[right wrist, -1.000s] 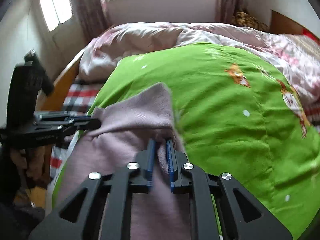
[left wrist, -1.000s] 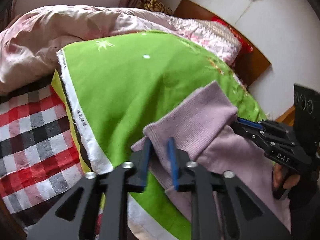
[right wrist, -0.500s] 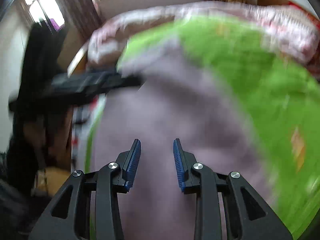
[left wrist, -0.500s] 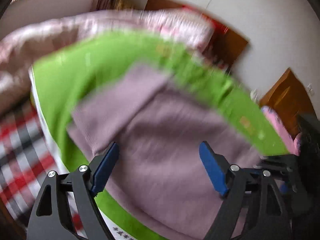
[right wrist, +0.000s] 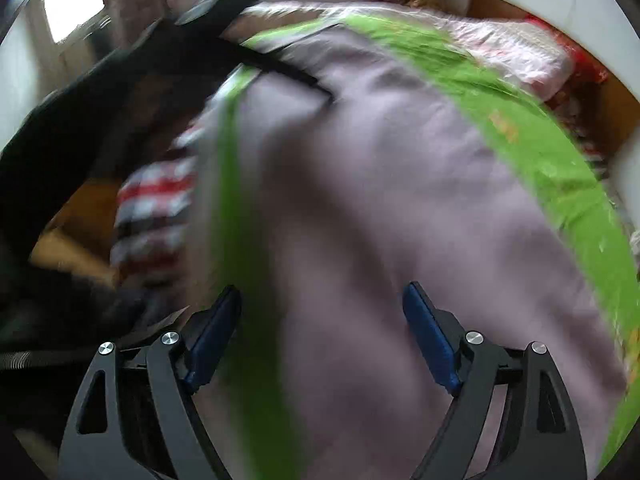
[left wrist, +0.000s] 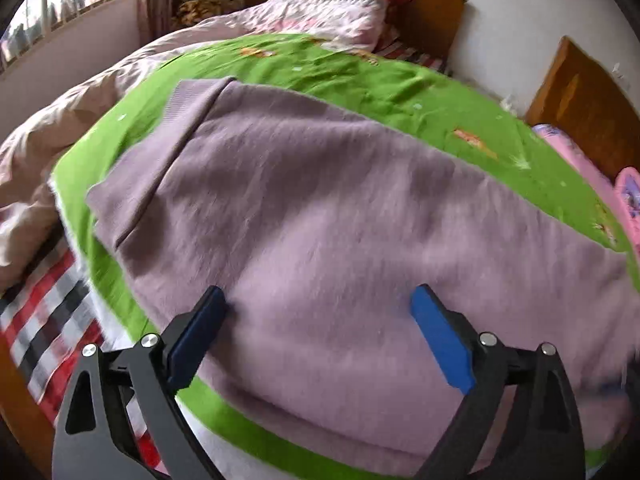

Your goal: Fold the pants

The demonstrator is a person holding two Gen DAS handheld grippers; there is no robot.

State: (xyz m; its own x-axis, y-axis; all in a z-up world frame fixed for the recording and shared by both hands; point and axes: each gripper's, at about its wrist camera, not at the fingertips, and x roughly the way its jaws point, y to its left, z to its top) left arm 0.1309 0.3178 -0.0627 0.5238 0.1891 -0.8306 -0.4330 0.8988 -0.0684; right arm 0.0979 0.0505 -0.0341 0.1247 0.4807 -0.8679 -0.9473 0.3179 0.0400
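We see the mauve knit pants (left wrist: 320, 216) lying folded and spread flat on the green blanket (left wrist: 360, 76) that covers the bed. Our left gripper (left wrist: 316, 332) hangs just above the near part of the pants with its blue pads (left wrist: 440, 344) spread wide and nothing between them. Our right gripper (right wrist: 320, 332) is likewise spread wide and empty over the pants (right wrist: 380, 200); that view is smeared, so we cannot tell whether its pads touch the cloth. A red plaid sheet (left wrist: 40, 320) shows at the blanket's left edge, and a pink quilt (left wrist: 60, 136) lies bunched beyond.
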